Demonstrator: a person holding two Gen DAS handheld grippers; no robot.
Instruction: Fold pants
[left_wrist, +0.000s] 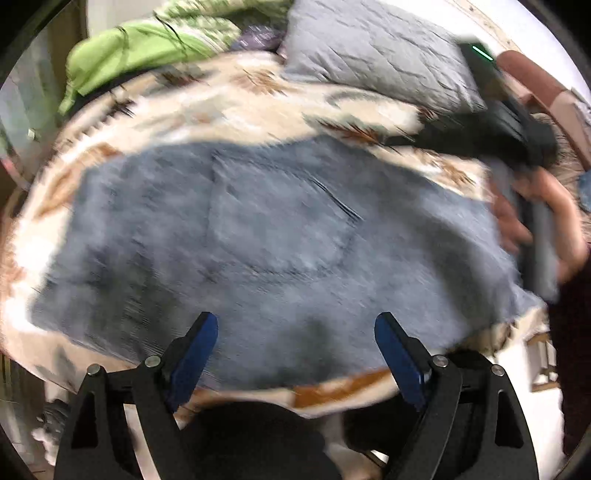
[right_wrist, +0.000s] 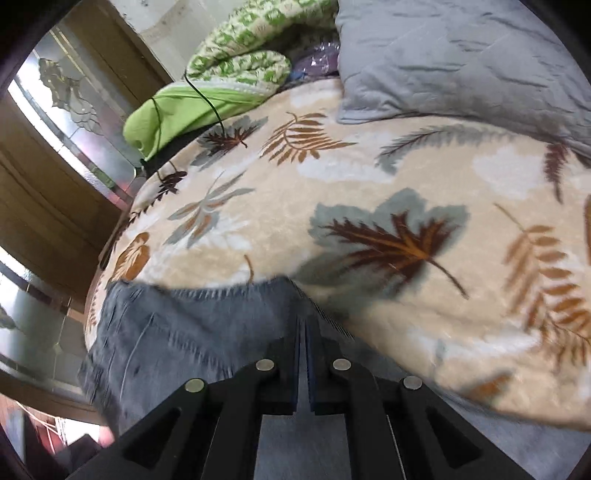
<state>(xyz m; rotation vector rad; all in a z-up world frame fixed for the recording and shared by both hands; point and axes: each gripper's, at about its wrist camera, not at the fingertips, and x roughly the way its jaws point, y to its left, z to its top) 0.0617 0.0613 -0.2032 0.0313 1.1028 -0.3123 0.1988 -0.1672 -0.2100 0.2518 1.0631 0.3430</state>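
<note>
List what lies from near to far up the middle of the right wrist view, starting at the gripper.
right gripper, shut on the denim → pants → leaf-print blanket → grey pillow at the far edge.

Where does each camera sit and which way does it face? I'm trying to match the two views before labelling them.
Left wrist: on the left gripper, looking steeply down past its open fingers at the jeans on the leaf-print blanket; a hand holding the right gripper shows at right.
Right wrist: on the right gripper, looking down along shut fingers at the jeans' edge; whether it pinches denim is unclear.
Shared: jeans, blanket, grey pillow, green bedding.
</note>
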